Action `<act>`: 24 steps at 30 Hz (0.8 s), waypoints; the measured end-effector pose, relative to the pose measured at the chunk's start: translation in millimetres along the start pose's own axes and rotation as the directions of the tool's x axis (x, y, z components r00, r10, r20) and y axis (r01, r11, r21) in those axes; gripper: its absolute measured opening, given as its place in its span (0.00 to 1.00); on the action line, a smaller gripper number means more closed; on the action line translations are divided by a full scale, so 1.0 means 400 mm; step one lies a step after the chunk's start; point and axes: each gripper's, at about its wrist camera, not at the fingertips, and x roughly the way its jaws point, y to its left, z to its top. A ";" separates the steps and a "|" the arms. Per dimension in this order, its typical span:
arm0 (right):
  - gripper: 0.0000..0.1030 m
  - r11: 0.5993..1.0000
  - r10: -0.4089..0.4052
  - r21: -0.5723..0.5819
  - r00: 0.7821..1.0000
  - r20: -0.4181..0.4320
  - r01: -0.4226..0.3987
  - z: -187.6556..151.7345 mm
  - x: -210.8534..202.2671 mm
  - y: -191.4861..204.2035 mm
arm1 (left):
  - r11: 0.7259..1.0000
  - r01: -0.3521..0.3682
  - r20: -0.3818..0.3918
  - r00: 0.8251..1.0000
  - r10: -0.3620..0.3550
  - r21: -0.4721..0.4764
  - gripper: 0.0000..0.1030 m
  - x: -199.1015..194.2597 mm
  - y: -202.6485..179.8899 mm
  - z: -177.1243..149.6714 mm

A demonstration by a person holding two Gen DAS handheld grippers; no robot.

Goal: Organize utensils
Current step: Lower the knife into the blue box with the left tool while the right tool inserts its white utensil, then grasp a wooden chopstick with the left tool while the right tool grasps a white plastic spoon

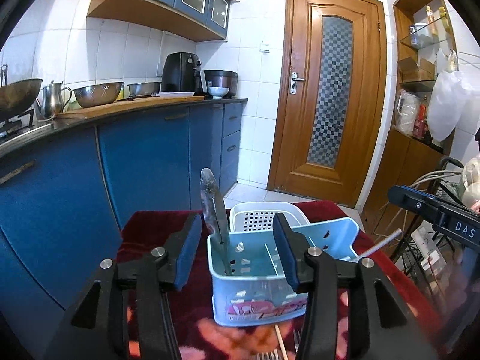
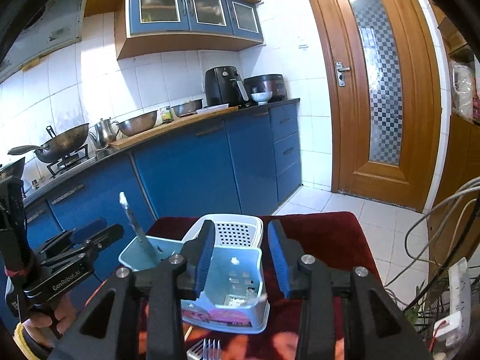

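Knife (image 1: 214, 216) stands upright in light-blue caddy (image 1: 258, 303)'s left compartment.

white tiled walls (image 1: 144, 48), blue cabinets (image 1: 144, 162), wooden door (image 1: 330, 90), pale floor tiles (image 2: 318, 201), daylight

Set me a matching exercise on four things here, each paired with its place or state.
1. light blue plastic utensil caddy
2. clear-handled knife
3. white perforated basket
4. metal fork

a. lying flat in front of the caddy
b. standing in the caddy's left compartment
c. resting on the red cloth
d. behind the caddy

Pairs: 1-c, 2-b, 3-d, 4-a
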 end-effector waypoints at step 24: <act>0.39 0.999 0.035 0.039 0.970 -0.240 -0.026 -0.234 -0.093 0.051 | 0.997 -0.006 -0.262 0.965 -0.013 -0.073 0.49 -0.148 0.016 -0.222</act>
